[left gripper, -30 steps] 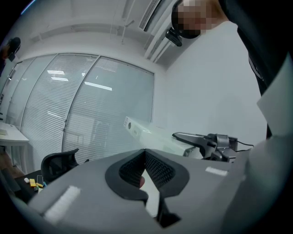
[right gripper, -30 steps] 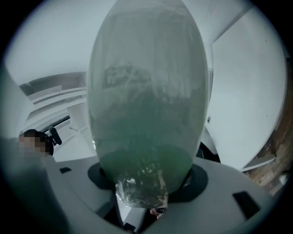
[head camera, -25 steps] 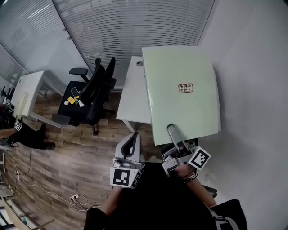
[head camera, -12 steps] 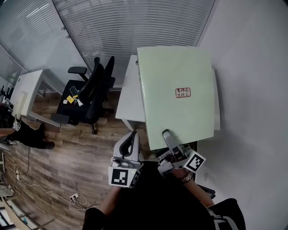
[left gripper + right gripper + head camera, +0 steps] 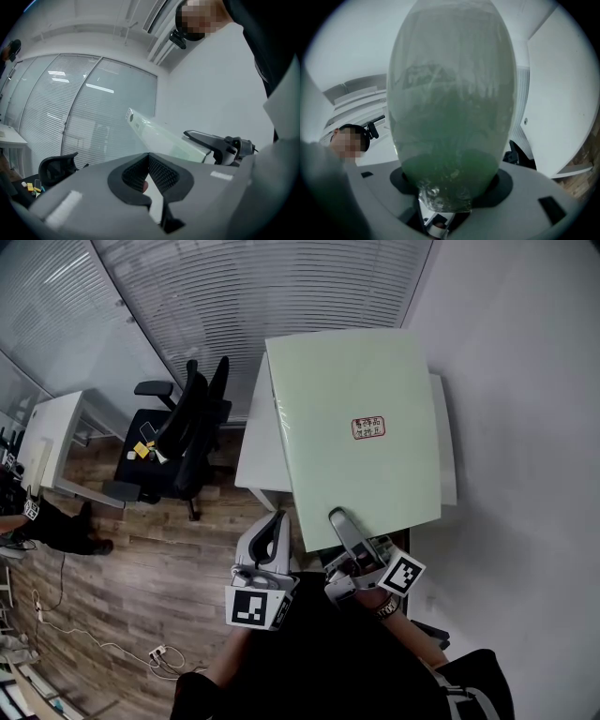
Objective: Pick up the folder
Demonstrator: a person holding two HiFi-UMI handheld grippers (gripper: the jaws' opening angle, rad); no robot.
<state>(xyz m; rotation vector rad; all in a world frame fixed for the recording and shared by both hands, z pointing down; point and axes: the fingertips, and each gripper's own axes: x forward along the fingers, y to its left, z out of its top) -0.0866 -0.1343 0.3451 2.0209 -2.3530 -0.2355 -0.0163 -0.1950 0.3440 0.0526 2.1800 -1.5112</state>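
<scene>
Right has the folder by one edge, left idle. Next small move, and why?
Probably open the left gripper and bring it to the folder's near edge, beside the right gripper. The folder hangs tilted above the white desk, clamped at one spot only, and the left jaws are shut on nothing.

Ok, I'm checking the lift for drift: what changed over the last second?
The green folder, clamped in the right gripper, drifted slightly left in the head view, gripper with it. The grip held throughout; the left gripper stayed shut, empty and in place.
</scene>
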